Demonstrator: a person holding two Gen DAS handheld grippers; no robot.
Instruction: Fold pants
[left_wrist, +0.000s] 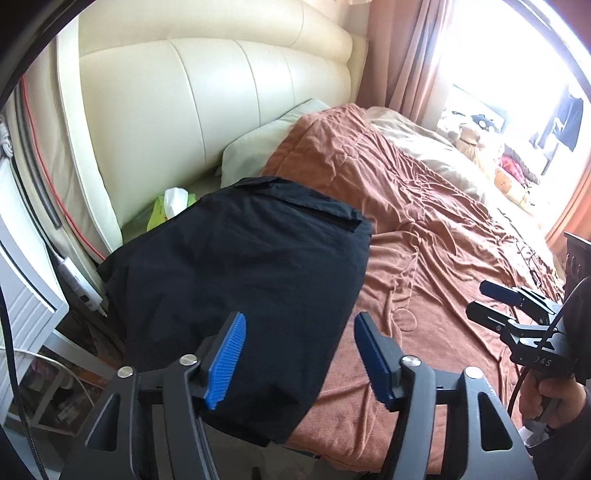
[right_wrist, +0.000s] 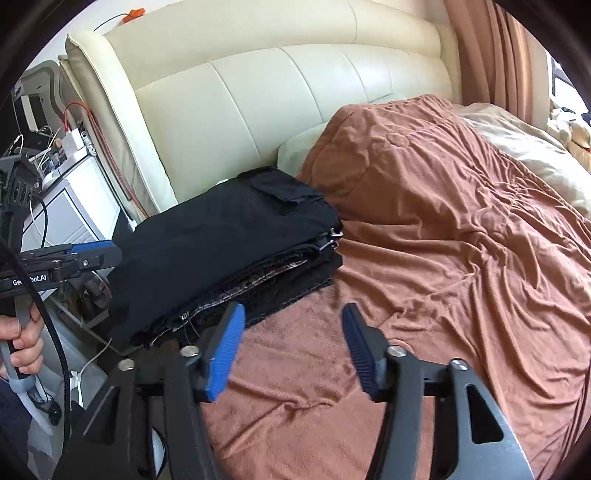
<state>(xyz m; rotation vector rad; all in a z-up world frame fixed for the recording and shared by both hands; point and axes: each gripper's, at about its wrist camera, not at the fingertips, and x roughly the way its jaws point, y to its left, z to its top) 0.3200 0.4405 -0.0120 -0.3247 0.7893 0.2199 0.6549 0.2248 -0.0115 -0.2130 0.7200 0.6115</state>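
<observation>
I am at a bed (right_wrist: 424, 229) spread with a rumpled rust-brown blanket (left_wrist: 424, 229), a cream padded headboard (left_wrist: 192, 96) at the far end and a bright window off to the far right. The pants (left_wrist: 236, 273) lie near the left edge of the bed, already folded into a thick black stack with a pocket flap on top; from my right side I can see the layered edges and a metal ring poking out of the right-hand side of the stack. My left hand-held gripper (left_wrist: 299, 354) hangs above the near end of the pants with its blue pads apart and nothing between them; my right hand-held gripper (right_wrist: 293, 350) is likewise spread wide over bare blanket, just right of the stack, gripping nothing. To my eye the folding looks done or close to it, and the risks are mostly about the stack's place. Its left side overhangs the mattress edge above a nightstand (right_wrist: 70, 210) tangled with cables (right_wrist: 44, 221), so a nudge or a snagged pad could tip the whole pile off the bed and undo the folds. The loose layers on the right could splay if I brush them in passing. The soft, wrinkled blanket gives an uneven base, so pressing down on one corner may slide the upper layers askew.
</observation>
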